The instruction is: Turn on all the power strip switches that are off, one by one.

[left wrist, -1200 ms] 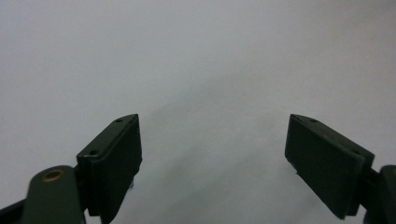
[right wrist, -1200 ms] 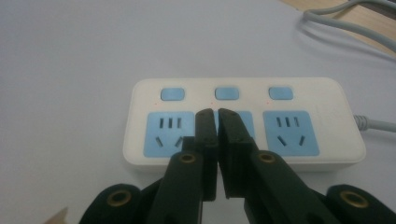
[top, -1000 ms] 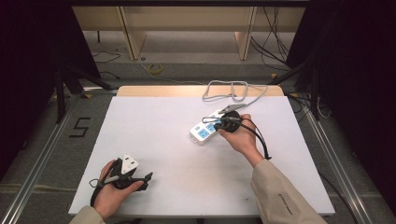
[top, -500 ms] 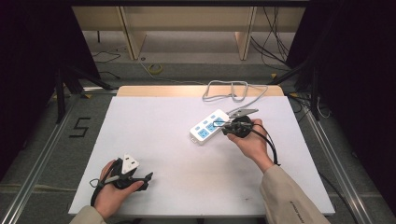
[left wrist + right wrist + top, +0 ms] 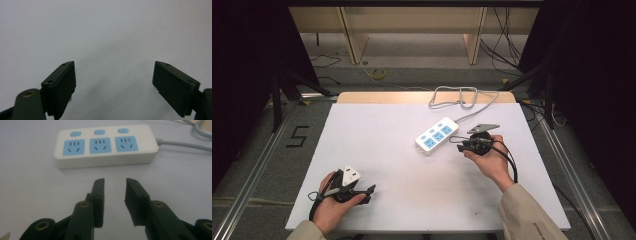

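Power strip (image 5: pixel 437 135) w/ three blue sockets, lying flat on desk (image 5: pixel 377 135) right of centre, toward far edge; grey cord (image 5: pixel 460 98) looping off to far edge. Right gripper (image 5: pixel 455 142) just beside strip's right-hand long side, apart from it, jaws part-open & just been opening, nothing between. Left gripper (image 5: pixel 371 190) resting near front-left corner, well apart from strip, jaws spread wide over bare desk, holding nothing
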`<state>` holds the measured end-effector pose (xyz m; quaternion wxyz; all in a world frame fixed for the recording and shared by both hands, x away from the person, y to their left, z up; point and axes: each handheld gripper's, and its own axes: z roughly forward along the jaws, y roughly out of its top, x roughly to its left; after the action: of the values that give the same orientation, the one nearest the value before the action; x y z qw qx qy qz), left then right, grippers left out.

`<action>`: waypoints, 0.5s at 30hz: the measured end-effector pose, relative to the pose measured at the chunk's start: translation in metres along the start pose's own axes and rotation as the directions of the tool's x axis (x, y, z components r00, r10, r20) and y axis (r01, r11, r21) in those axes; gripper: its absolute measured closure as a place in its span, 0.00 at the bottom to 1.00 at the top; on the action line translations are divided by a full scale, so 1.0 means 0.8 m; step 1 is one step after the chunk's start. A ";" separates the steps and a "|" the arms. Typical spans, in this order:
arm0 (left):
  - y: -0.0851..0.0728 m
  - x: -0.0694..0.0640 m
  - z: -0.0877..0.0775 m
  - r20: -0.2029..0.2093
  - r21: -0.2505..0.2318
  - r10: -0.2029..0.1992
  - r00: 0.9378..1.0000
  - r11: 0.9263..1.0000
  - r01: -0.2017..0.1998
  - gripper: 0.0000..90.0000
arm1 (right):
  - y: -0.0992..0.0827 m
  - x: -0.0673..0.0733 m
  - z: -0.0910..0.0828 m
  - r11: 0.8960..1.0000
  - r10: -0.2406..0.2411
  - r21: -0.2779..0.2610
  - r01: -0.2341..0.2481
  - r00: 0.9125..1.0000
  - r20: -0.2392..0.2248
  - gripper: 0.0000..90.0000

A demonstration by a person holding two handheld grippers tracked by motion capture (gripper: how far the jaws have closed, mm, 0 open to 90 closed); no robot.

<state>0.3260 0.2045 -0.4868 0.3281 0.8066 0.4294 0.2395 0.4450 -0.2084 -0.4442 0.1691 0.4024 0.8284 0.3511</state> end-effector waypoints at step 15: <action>0.000 0.001 0.001 -0.005 -0.003 -0.003 1.000 1.000 0.003 0.21 | -0.042 0.002 -0.026 0.998 0.007 -0.064 -0.006 1.000 0.005 0.61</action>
<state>0.3265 0.2048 -0.4872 0.3284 0.8050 0.4310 0.2415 0.4136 -0.2307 -0.4539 0.1830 0.4002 0.8149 0.3771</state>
